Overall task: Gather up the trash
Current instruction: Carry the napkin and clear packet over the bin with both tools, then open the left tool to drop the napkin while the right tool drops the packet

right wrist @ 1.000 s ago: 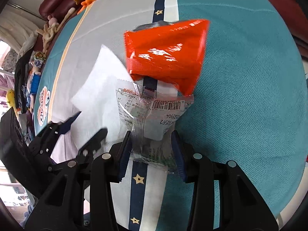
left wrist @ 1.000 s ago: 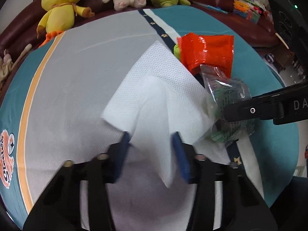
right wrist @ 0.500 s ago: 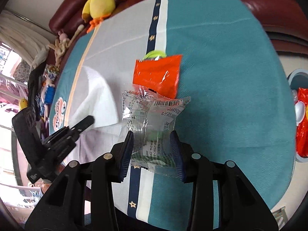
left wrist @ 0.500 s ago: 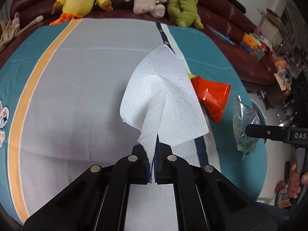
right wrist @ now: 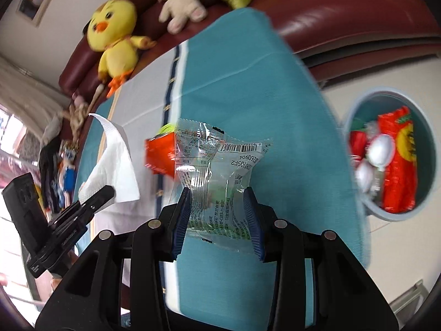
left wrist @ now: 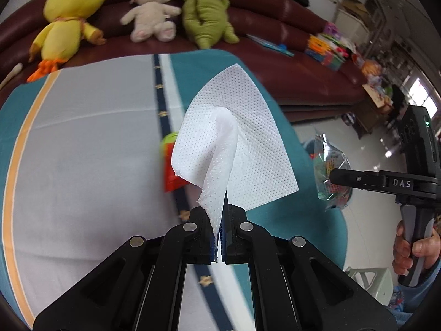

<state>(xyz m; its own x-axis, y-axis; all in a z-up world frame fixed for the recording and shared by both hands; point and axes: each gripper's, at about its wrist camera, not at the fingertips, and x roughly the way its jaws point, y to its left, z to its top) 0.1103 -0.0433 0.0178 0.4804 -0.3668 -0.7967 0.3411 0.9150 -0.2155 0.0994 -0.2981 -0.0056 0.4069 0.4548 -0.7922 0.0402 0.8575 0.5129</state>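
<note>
Trash is up off the bench: the left hand-held gripper pinches a white paper napkin, the right hand-held gripper clamps a clear wrapper, an orange packet lies on the cloth, and a round bin of wrappers sits beside the bench.

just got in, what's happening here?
A person is clearing trash off the table. The left hand-held gripper is shut on a white paper napkin; the right hand-held gripper pinches a clear plastic wrapper. Both are lifted. An orange packet remains on the tablecloth. A bin beside it already holds wrappers.
</note>
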